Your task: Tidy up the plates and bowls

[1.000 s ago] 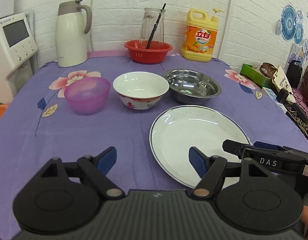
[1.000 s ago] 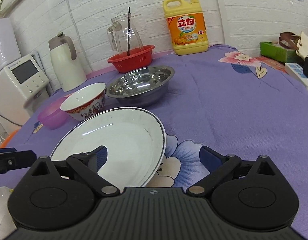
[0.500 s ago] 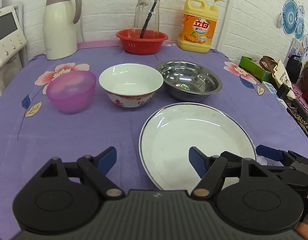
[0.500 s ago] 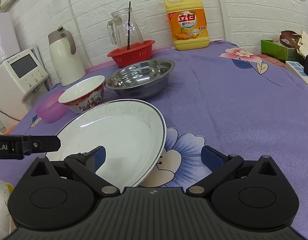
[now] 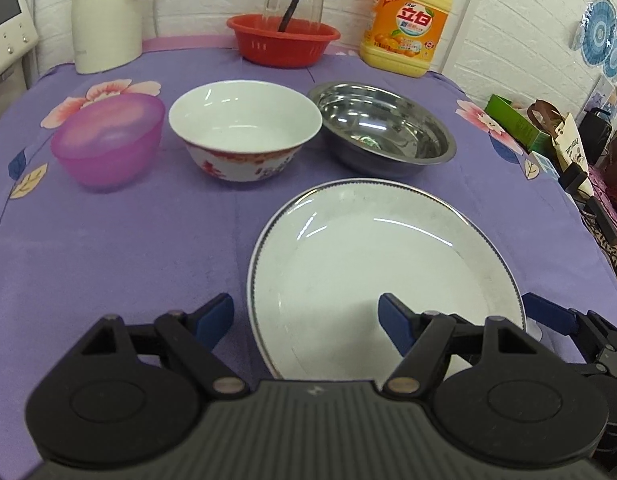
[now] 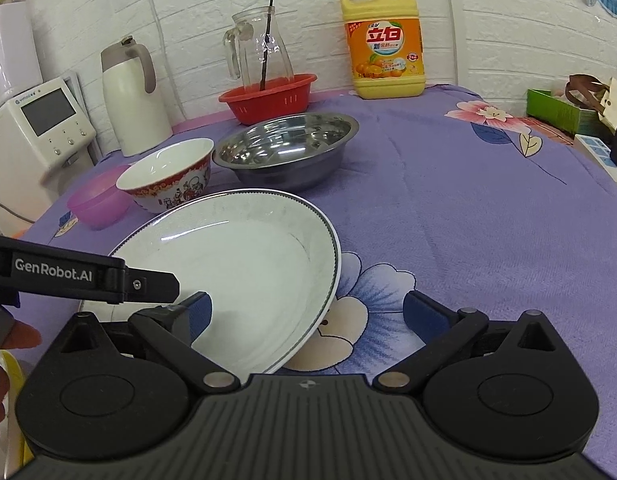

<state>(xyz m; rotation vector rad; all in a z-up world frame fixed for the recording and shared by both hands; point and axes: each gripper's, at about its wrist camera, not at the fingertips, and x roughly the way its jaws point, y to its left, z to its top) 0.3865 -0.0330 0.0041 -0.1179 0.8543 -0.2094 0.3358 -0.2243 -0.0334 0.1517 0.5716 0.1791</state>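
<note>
While both my left gripper (image 5: 306, 320) and right gripper (image 6: 306, 314) hang spread apart over the near white round ceramic plate (image 5: 372, 268), I judge gripping its rim comes next.

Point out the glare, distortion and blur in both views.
Left wrist view: streaks of glare on the white plate and steel bowl; table edges bow from fisheye. Right wrist view: glare patch on the plate; brick lines curve; the left gripper looks sharp.

White plate (image 5: 372, 264) flat on purple cloth; behind it pink bowl (image 5: 108, 144), porcelain bowl (image 5: 244, 128), steel bowl (image 5: 384, 128)
</note>
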